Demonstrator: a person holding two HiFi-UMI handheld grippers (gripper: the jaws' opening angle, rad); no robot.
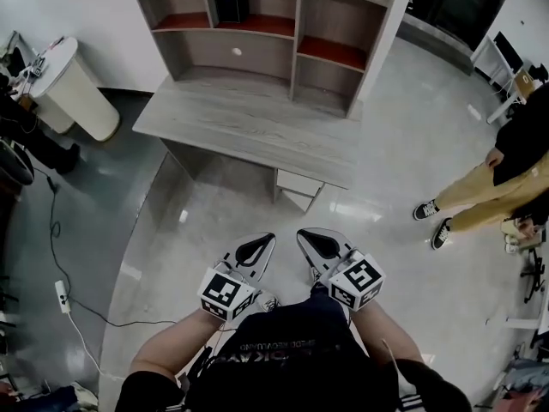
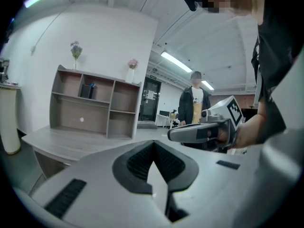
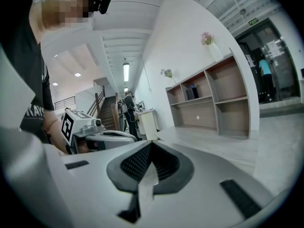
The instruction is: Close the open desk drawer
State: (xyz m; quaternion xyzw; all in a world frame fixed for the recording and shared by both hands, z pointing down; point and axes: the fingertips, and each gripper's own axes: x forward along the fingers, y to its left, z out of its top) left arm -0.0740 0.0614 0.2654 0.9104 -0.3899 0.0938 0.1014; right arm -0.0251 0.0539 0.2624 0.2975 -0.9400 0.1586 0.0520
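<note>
A grey wooden desk [image 1: 249,127] with a shelf unit on top stands ahead of me. Below its front edge, right of centre, a pale drawer [image 1: 299,184] sticks out open over the floor. My left gripper [image 1: 269,238] and right gripper [image 1: 303,233] are held side by side in front of my chest, well short of the drawer, both pointing at the desk. Each one is shut with nothing between its jaws. The left gripper view shows the left gripper [image 2: 153,143] and the desk [image 2: 71,141] beyond it; the drawer is hidden there. The right gripper [image 3: 151,144] looks past the desk's end [image 3: 209,137].
A white round stand [image 1: 73,88] is left of the desk. A cable and power strip [image 1: 62,294] lie on the floor at the left. A person in tan trousers [image 1: 489,178] stands at the right. A black box [image 1: 232,3] sits in the shelf unit.
</note>
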